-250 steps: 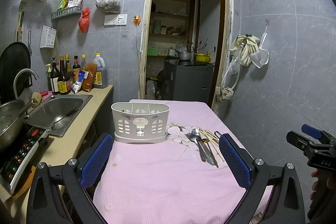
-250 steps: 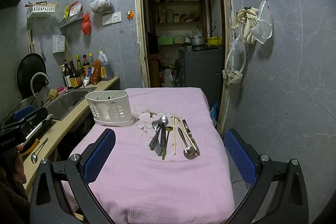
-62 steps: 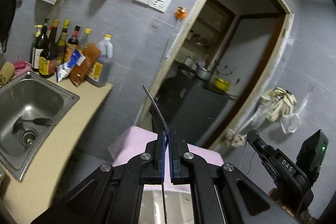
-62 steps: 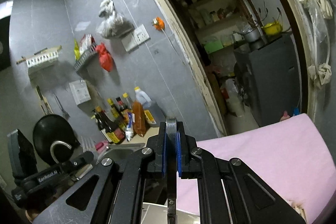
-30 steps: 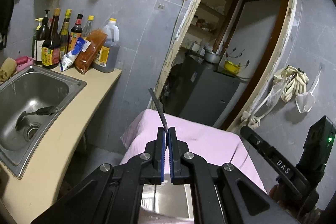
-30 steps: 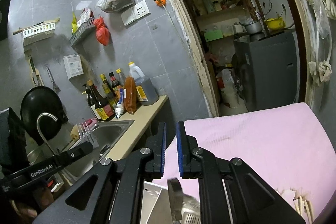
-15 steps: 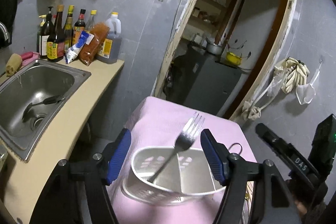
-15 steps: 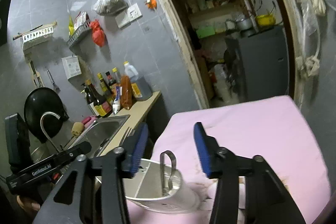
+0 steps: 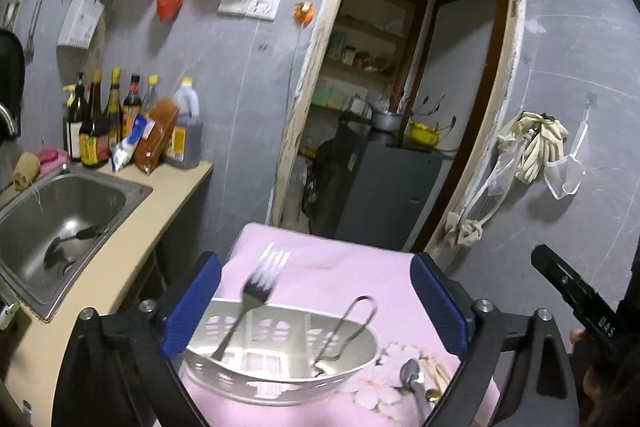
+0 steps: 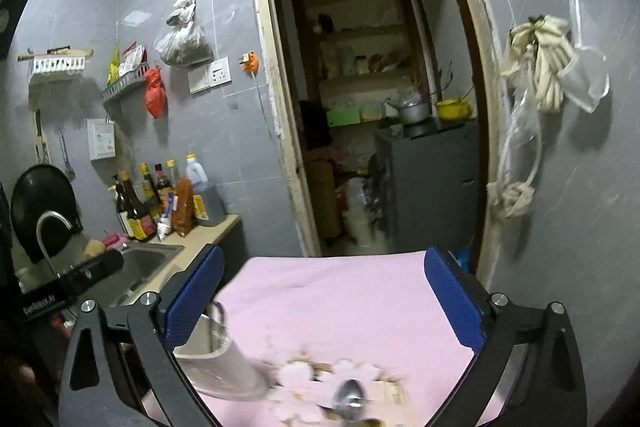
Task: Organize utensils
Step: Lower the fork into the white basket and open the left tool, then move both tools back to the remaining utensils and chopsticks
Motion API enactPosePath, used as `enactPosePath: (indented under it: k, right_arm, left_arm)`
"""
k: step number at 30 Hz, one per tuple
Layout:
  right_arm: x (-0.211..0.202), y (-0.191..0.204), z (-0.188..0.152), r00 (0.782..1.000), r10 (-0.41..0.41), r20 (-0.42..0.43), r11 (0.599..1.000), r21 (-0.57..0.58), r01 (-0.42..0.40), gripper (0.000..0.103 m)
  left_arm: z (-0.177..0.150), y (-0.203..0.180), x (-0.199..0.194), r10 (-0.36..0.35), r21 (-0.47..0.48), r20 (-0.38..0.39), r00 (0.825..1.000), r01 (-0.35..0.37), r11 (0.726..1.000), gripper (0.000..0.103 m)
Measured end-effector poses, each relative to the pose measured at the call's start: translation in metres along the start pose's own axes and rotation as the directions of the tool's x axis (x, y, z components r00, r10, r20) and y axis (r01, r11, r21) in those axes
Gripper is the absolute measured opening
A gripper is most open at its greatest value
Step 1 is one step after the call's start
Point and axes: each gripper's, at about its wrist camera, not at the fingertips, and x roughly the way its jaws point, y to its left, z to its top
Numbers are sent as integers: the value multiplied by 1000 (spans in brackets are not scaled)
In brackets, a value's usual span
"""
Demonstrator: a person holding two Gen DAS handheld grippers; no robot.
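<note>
Both claws, the left gripper (image 9: 316, 301) and right gripper (image 10: 320, 297), have just been opening and hold nothing. The fork (image 9: 248, 303) now leans in the white basket (image 9: 280, 375), low in the frame, so it stays tidy. A spoon (image 10: 350, 403) waits at the bottom.

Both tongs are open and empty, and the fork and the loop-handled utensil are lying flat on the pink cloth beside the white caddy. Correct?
Not quite. The fork and the loop-handled utensil stand inside the white caddy, leaning on its rim, as the left wrist view shows. The left tongs and right tongs are open and empty.
</note>
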Motion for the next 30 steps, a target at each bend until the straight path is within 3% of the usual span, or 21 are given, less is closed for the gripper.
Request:
enactPosePath:
  k: [7, 14, 21, 30]
  right_arm:
    - [-23, -39, 3, 999, -26, 23, 998, -51, 27, 99]
    - [-20, -79, -5, 997, -72, -11, 997, -39, 71, 99]
    - [9, -118, -45, 984, -105, -143, 994, -7, 105, 99]
    - [59, -145, -116, 934, -41, -355, 995, 66, 69, 99]
  left_arm:
    - [-19, -50, -9, 17, 55, 65, 998, -20, 998, 102]
    - [-49, -86, -3, 16, 101, 58, 998, -22, 995, 102]
    - [-84, -104, 21, 28, 123, -9, 1000, -26, 992, 102]
    - [-129, -112, 69, 31, 142, -158, 987, -8, 990, 102]
